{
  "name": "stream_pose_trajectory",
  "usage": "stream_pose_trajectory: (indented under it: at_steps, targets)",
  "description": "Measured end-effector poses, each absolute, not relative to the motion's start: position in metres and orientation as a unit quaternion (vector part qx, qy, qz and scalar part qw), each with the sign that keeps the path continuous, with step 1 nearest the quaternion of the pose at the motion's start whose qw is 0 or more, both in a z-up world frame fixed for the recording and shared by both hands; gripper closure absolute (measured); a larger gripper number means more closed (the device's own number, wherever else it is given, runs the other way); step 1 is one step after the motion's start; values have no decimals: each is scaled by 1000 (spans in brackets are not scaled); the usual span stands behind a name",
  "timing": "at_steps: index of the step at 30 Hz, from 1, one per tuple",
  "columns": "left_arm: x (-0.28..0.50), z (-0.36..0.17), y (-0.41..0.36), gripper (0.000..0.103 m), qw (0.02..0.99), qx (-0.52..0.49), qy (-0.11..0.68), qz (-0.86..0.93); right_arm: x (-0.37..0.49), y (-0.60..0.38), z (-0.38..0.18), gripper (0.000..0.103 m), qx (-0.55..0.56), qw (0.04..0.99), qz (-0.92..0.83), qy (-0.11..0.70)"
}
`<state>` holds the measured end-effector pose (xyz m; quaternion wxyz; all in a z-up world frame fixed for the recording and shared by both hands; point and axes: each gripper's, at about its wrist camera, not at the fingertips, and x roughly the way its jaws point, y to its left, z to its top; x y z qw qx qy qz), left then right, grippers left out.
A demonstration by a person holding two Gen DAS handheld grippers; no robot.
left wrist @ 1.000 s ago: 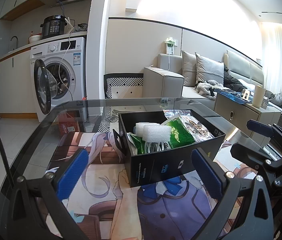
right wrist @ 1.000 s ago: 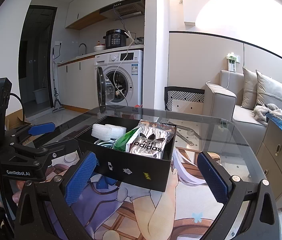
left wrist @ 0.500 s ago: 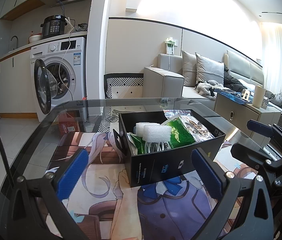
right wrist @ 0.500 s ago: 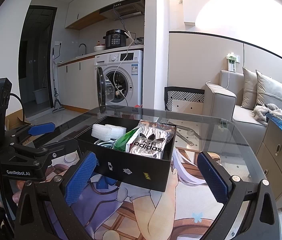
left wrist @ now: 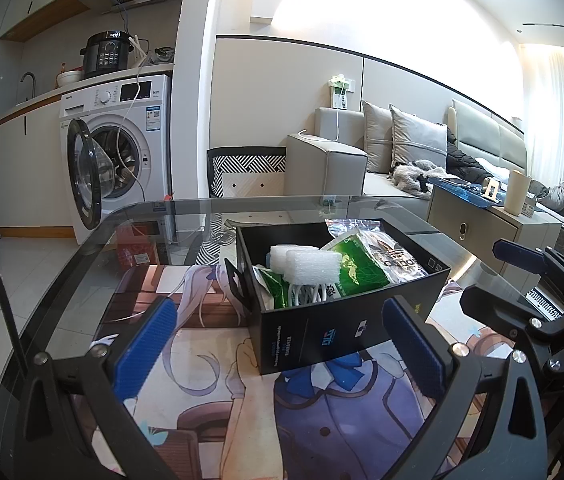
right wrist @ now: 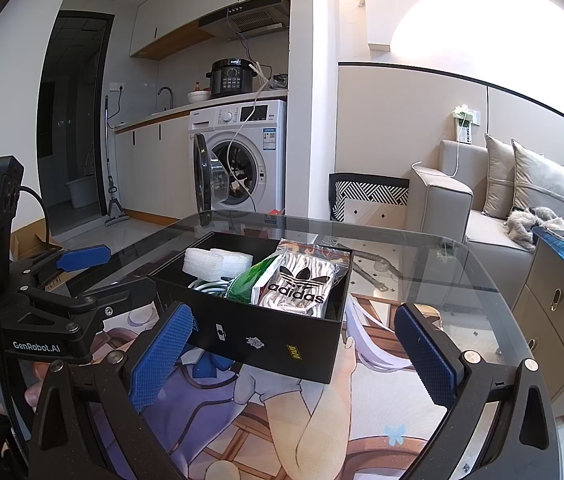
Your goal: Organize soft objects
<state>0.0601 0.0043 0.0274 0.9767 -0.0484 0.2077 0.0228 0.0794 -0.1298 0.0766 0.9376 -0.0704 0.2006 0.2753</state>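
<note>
A black box [left wrist: 334, 328] [right wrist: 265, 340] stands on a printed mat on the glass table. In it lie white foam pieces [left wrist: 306, 266] [right wrist: 217, 260], a green packet [left wrist: 358, 264] [right wrist: 249, 284], a clear Adidas bag [right wrist: 302, 290] [left wrist: 398, 260] and a white cable coil [left wrist: 306, 292]. My left gripper [left wrist: 277, 344] is open and empty, just in front of the box. My right gripper [right wrist: 294, 356] is open and empty, in front of the box from the other side. Each gripper shows in the other's view: the right one [left wrist: 530, 292], the left one [right wrist: 65, 280].
The glass table's [left wrist: 93, 264] rounded edge [right wrist: 478, 272] runs behind the box. A washing machine [left wrist: 117, 152] with its door open stands beyond it, a sofa [left wrist: 402, 160] and a low cabinet [left wrist: 490, 224] to the right.
</note>
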Motion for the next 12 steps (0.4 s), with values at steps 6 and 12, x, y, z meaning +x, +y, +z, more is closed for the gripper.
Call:
stream_pose_trajectory:
  at_steps: [6, 12]
  targets:
    - [60, 27, 3, 0, 978, -46, 204, 25, 79, -130, 77, 0, -70, 938, 275, 200]
    - [58, 27, 6, 0, 978, -56, 200, 27, 80, -129, 76, 0, -71, 937, 276, 203]
